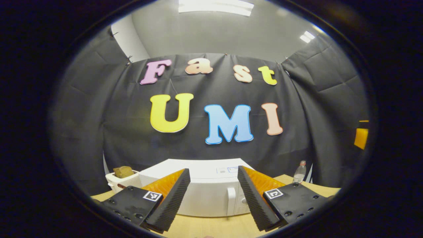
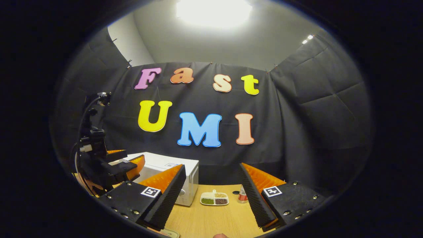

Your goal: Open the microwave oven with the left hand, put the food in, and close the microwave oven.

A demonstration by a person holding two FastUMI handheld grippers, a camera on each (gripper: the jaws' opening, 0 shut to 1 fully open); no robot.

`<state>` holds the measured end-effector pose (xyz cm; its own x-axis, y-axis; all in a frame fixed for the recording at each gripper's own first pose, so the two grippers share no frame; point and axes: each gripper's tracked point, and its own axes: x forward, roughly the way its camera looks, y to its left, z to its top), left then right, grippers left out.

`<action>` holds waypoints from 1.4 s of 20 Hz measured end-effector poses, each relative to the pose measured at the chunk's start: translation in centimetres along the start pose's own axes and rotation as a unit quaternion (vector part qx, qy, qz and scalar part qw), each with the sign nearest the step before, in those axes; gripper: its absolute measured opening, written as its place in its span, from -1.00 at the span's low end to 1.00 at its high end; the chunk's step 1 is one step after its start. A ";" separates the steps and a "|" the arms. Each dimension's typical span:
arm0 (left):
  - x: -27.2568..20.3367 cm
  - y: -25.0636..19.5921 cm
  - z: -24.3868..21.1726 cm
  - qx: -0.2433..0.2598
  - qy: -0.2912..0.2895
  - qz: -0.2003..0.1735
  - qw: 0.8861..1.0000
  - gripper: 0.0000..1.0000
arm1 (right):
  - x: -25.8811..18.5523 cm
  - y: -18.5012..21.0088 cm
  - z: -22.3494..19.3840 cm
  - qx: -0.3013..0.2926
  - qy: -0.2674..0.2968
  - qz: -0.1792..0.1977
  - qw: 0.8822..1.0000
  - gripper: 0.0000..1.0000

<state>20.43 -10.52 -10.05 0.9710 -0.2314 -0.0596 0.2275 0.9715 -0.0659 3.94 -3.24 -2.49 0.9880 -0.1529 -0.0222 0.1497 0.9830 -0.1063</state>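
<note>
A white microwave oven (image 1: 205,188) stands on the wooden table with its door shut; its handle (image 1: 231,198) runs upright at the door's right side. My left gripper (image 1: 213,198) hangs open in front of it, nothing between its fingers. In the right gripper view the microwave oven (image 2: 172,172) sits at the left, and the left gripper (image 2: 124,168) is held before it. A white divided plate of food (image 2: 214,198) lies on the table to the microwave's right. My right gripper (image 2: 211,195) is open and empty, short of the plate.
A white box with a brown lump (image 1: 123,177) sits left of the microwave. A clear bottle (image 1: 299,172) stands at its right. A small red-labelled bottle (image 2: 242,195) and a dark cap (image 2: 235,192) are beside the plate. Bare table (image 2: 211,221) lies in front.
</note>
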 end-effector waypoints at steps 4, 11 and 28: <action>2.7 -1.4 -4.5 -0.007 0.034 -0.022 0.999 0.94 | 0.4 -0.3 -0.9 -0.011 0.016 -0.023 1.000 0.94; 6.4 -3.4 -11.3 0.004 0.091 -0.044 0.995 0.94 | 0.0 -1.7 -1.8 -0.039 0.039 -0.060 0.997 0.94; 9.9 -5.9 -18.5 0.022 0.164 -0.062 0.984 -0.24 | -2.7 -3.5 -1.6 -0.086 0.045 -0.091 0.991 0.94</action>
<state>27.38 -19.53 -28.64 0.8612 -0.3453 -0.3730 0.3527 0.9344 -0.0506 0.68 -6.45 -3.67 0.9366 -0.3425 -0.0742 0.3092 0.9072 -0.2852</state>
